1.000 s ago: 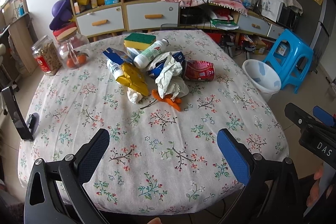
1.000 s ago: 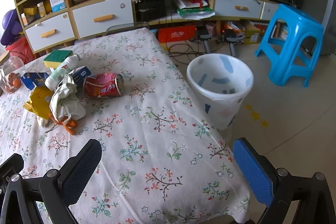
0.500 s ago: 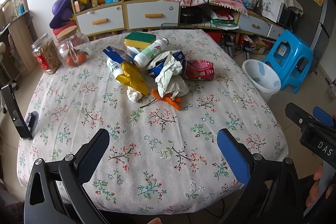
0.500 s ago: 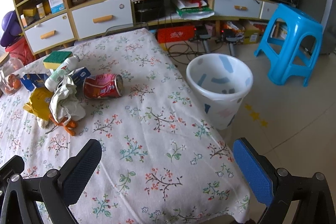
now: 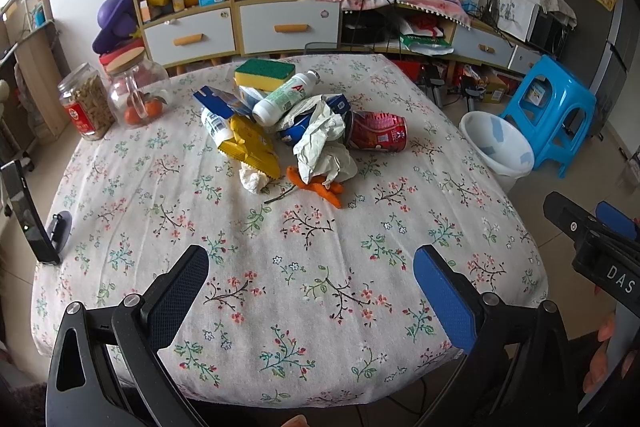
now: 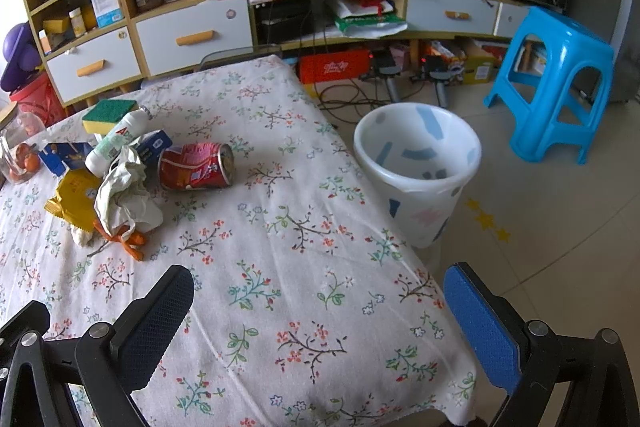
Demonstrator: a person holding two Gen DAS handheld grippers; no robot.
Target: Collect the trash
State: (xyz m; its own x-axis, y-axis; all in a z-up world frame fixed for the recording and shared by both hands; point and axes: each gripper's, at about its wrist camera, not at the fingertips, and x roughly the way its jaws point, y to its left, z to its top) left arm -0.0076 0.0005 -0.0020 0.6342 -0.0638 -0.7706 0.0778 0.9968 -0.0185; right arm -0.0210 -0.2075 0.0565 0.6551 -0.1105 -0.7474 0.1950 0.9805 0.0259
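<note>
A heap of trash lies mid-table: a crushed red can [image 5: 378,136] [image 6: 196,166], crumpled white paper [image 5: 325,151] [image 6: 124,193], a yellow wrapper [image 5: 250,147] [image 6: 74,197], a white bottle [image 5: 285,97] [image 6: 116,141], blue packaging [image 5: 214,100], orange peel [image 5: 320,187] and a small tissue wad [image 5: 253,179]. A white waste bin [image 5: 496,147] [image 6: 416,173] stands on the floor right of the table. My left gripper [image 5: 310,281] is open and empty over the table's near edge. My right gripper [image 6: 316,301] is open and empty over the near right corner.
A yellow-green sponge [image 5: 264,73], a glass jar with oranges [image 5: 136,95] and a snack jar [image 5: 86,107] stand at the back left. A phone on a stand [image 5: 28,213] sits at the left edge. A blue stool [image 6: 554,85] stands beyond the bin.
Both views have shifted only slightly; the left wrist view has drawn back a little from the table. The trash has not moved and both grippers stay open.
</note>
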